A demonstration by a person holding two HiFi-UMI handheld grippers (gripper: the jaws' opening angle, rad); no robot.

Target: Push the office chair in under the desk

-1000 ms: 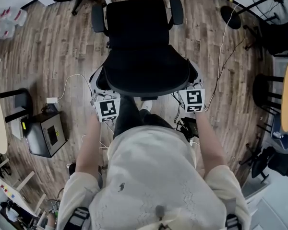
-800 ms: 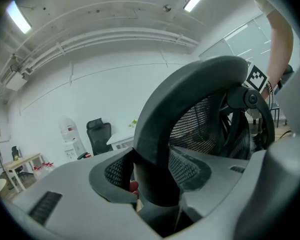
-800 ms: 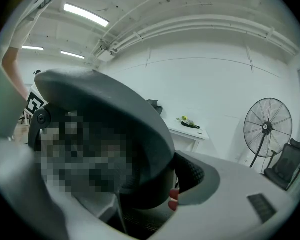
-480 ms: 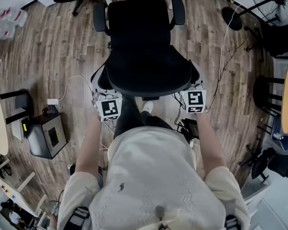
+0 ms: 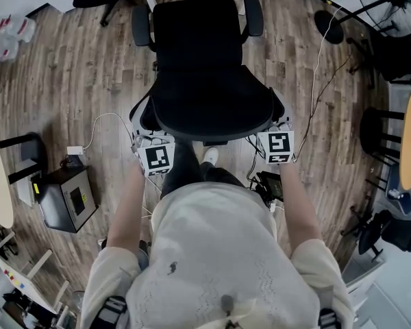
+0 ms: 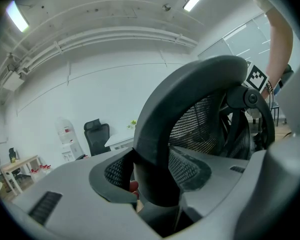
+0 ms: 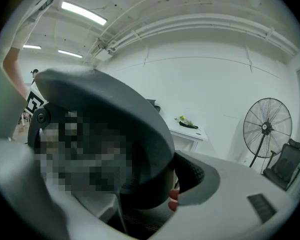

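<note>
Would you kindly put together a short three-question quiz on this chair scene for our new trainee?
1. True or false: the left gripper and the right gripper each clamp the backrest rim of the office chair.
2. In the head view, the floor is: A wood-look planks; B carpet; C white tiles.
3. Fill in: at its right side, the right gripper view shows a standing ___ on a pole.

Key: 1 true; 2 A; 3 fan.
</note>
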